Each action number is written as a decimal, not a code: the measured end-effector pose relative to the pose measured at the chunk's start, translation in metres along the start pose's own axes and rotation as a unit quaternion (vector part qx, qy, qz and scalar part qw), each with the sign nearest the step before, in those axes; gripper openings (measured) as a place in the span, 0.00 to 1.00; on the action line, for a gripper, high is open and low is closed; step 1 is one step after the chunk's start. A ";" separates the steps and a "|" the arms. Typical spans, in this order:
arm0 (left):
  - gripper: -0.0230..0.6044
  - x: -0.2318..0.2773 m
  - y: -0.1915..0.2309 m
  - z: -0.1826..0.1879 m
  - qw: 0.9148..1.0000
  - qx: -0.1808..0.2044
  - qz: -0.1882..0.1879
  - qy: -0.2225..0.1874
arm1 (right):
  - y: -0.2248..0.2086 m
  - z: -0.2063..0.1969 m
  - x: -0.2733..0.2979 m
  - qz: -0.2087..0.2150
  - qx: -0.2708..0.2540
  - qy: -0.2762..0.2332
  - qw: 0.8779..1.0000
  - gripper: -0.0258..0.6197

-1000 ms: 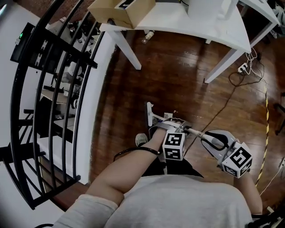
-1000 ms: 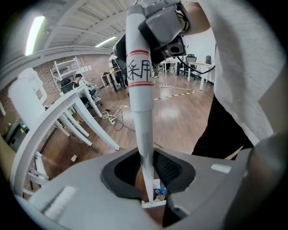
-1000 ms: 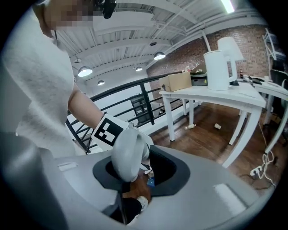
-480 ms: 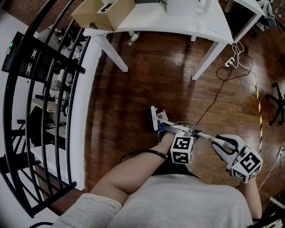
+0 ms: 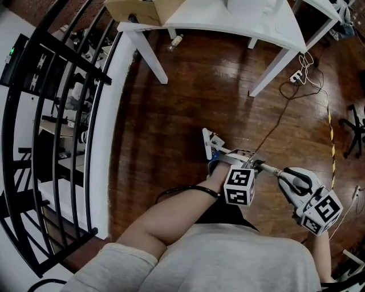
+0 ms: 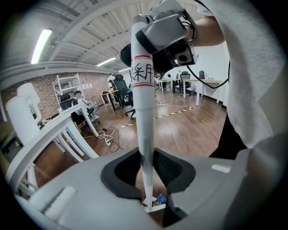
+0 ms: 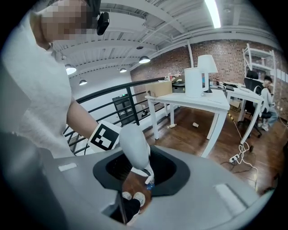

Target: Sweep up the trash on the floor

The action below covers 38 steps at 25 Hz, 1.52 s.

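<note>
A broom with a white pole point(image 5: 268, 169) runs from my right gripper point(image 5: 292, 181) through my left gripper point(image 5: 244, 163) down to its white head point(image 5: 209, 146) on the dark wood floor. In the left gripper view the pole point(image 6: 143, 112) passes between the jaws of my left gripper point(image 6: 146, 179), and a small blue scrap point(image 6: 161, 199) lies by the head. My right gripper point(image 7: 135, 166) is shut on the thick white upper handle point(image 7: 133, 146). A plastic bottle point(image 5: 175, 41) lies under the table.
A white table point(image 5: 268, 23) with a cardboard box point(image 5: 142, 8) stands ahead. A black railing point(image 5: 68, 114) curves along the left. A power strip with cables point(image 5: 296, 77) and striped floor tape point(image 5: 332, 131) lie to the right. A small scrap point(image 7: 195, 124) lies near the table leg.
Both grippers and the broom have drifted right in the head view, and the broom head has slid slightly right across the floor. Neither grip has changed.
</note>
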<state>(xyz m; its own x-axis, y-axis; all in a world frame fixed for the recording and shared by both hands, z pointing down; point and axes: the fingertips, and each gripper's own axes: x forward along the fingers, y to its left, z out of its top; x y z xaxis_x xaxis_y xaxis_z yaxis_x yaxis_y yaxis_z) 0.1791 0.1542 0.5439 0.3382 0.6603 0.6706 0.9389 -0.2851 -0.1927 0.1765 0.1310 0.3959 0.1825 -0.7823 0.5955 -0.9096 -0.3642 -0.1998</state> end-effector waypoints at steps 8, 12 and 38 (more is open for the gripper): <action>0.17 -0.078 -0.009 -0.039 0.997 -0.044 0.052 0.024 | 0.084 0.046 0.045 0.083 -0.085 -0.018 0.993 0.23; 0.17 -0.121 -0.018 -0.058 0.993 -0.071 0.087 0.039 | 0.131 0.070 0.063 0.120 -0.117 -0.025 0.985 0.23; 0.17 -0.169 -0.196 -0.062 0.946 -0.208 0.212 0.126 | 0.280 -0.030 0.001 0.325 -0.210 -0.017 0.922 0.23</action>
<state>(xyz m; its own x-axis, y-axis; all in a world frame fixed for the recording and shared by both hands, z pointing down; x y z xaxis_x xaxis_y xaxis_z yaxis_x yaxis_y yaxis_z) -0.0660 0.0557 0.5126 0.6042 0.2527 0.7557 0.5979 -0.7707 -0.2204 -0.0895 0.0434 0.3636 -0.4474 -0.7846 0.4293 -0.8938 0.4096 -0.1828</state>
